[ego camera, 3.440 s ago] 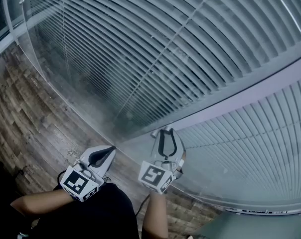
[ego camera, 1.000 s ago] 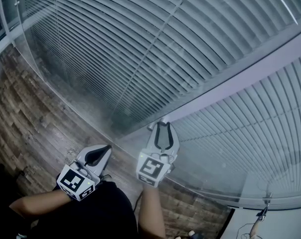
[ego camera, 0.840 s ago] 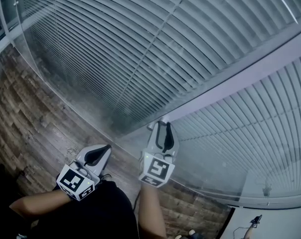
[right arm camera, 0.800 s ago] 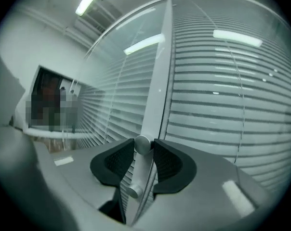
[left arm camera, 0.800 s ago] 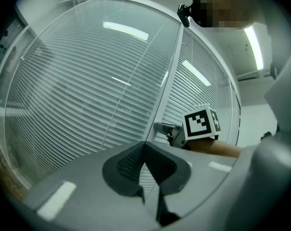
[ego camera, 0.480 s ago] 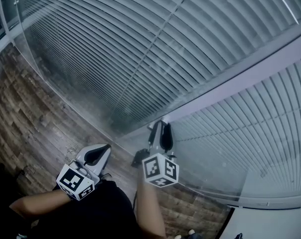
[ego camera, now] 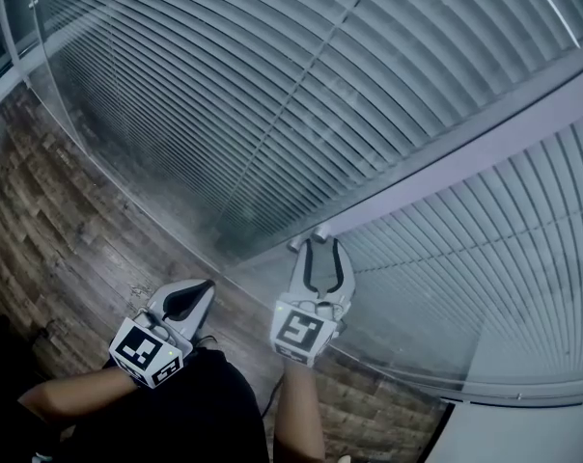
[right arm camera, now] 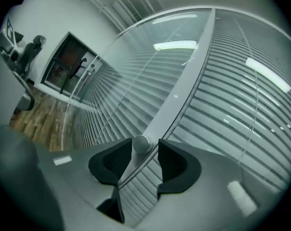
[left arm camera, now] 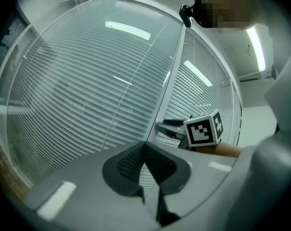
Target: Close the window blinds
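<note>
Spreading wide around the small round knob (right arm camera: 139, 143), the right gripper (right arm camera: 144, 149) is loosening off: its jaws have just been opening, and the knob is sitting between the pads without being squeezed. That knob is sticking out of the pale frame bar (ego camera: 485, 138) dividing the two glazed panels. The window blinds (ego camera: 272, 95) are hanging behind the glass on both sides of the bar, slats lying close and overlapping, with only thin dark lines showing between them. By my reading, the closing is looking largely done, though whether another twist is needed I cannot tell. Meanwhile the left gripper (ego camera: 207, 287) is idling lower left, claw pressed together on nothing.
</note>
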Motion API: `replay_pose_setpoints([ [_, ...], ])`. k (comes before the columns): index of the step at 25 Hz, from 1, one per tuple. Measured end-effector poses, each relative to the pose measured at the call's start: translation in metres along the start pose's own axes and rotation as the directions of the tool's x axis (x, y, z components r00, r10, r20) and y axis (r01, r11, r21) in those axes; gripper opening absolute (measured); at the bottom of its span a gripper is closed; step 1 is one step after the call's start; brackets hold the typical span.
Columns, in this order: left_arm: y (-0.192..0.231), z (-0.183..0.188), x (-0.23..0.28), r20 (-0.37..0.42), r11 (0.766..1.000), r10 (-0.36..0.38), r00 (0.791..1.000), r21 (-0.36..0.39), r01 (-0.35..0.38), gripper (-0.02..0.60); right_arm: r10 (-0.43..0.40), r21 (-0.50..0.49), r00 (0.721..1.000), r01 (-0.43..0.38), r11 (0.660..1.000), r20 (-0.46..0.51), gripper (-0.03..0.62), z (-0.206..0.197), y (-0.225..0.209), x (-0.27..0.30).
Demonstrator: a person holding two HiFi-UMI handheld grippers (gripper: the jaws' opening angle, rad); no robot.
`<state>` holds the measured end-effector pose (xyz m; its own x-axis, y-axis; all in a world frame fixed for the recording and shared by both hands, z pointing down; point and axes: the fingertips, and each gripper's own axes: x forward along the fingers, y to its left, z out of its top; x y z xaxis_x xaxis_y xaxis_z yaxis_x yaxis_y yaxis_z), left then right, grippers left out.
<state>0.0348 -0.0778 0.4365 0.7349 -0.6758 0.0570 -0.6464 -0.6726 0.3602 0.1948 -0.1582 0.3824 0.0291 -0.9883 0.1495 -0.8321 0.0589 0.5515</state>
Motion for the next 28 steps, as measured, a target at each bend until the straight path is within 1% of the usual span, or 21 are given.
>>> replay_pose_setpoints([
  [1, 0.000, 0.001, 0.000, 0.001, 1.000, 0.000, 1.000, 0.001, 0.000, 0.002, 0.004, 0.025, 1.000, -0.004, 1.000, 0.016, 0.160, 0.003, -0.003, -0.002],
  [2, -0.002, 0.003, -0.001, 0.002, 1.000, -0.001, 1.000, 0.002, 0.001, 0.002, 0.013, 0.099, 0.999, -0.018, 0.995, 0.051, 0.140, 0.008, -0.006, -0.007],
  [3, -0.003, 0.006, -0.002, 0.005, 1.000, -0.002, 1.000, 0.004, 0.002, 0.002, 0.017, 0.198, 0.995, -0.037, 0.980, 0.099, 0.085, 0.012, -0.010, -0.015],
  [4, -0.005, 0.008, -0.004, 0.007, 1.000, -0.003, 1.000, 0.006, 0.003, 0.002, 0.009, 0.296, 0.990, -0.050, 0.954, 0.140, 0.022, 0.015, -0.015, -0.025],
  [5, -0.006, 0.010, -0.005, 0.008, 1.000, -0.003, 1.000, 0.006, 0.003, 0.002, -0.017, 0.382, 0.986, -0.048, 0.923, 0.165, 0.002, 0.013, -0.019, -0.035],
  [7, -0.005, 0.007, -0.003, 0.006, 1.000, -0.001, 1.000, 0.003, 0.001, 0.002, -0.088, 0.514, 0.981, -0.014, 0.858, 0.173, 0.002, 0.002, -0.022, -0.055],
  [8, -0.005, 0.003, 0.000, 0.003, 1.000, -0.003, 1.000, 0.003, 0.003, 0.002, -0.113, 0.555, 0.979, 0.000, 0.832, 0.169, 0.001, -0.006, -0.021, -0.063],
  [9, -0.007, -0.001, 0.003, 0.001, 1.000, -0.009, 1.000, 0.005, 0.009, 0.002, -0.128, 0.577, 0.978, 0.009, 0.817, 0.166, 0.000, -0.013, -0.018, -0.071],
  [10, -0.010, -0.003, 0.005, -0.001, 1.000, -0.018, 1.000, 0.008, 0.018, 0.002, -0.134, 0.584, 0.977, 0.013, 0.812, 0.164, 0.000, -0.018, -0.015, -0.080],
  [13, -0.020, -0.006, 0.009, -0.011, 0.999, -0.049, 0.999, 0.022, 0.050, 0.002, -0.142, 0.576, 0.978, 0.027, 0.817, 0.156, 0.000, -0.024, -0.006, -0.111],
  [17, -0.033, -0.003, 0.020, -0.011, 0.996, -0.079, 0.997, 0.047, 0.079, 0.002, -0.161, 0.569, 0.980, 0.067, 0.820, 0.116, 0.000, -0.032, -0.005, -0.140],
  [22, -0.053, -0.016, 0.027, -0.054, 0.982, -0.164, 0.985, 0.083, 0.168, 0.001, -0.204, 0.552, 0.975, 0.122, 0.825, 0.088, 0.000, -0.042, -0.004, -0.157],
  [28, -0.073, -0.021, 0.033, -0.088, 0.972, -0.212, 0.973, 0.087, 0.220, 0.002, -0.212, 0.547, 0.975, 0.142, 0.825, 0.067, 0.000, -0.044, -0.007, -0.168],
])
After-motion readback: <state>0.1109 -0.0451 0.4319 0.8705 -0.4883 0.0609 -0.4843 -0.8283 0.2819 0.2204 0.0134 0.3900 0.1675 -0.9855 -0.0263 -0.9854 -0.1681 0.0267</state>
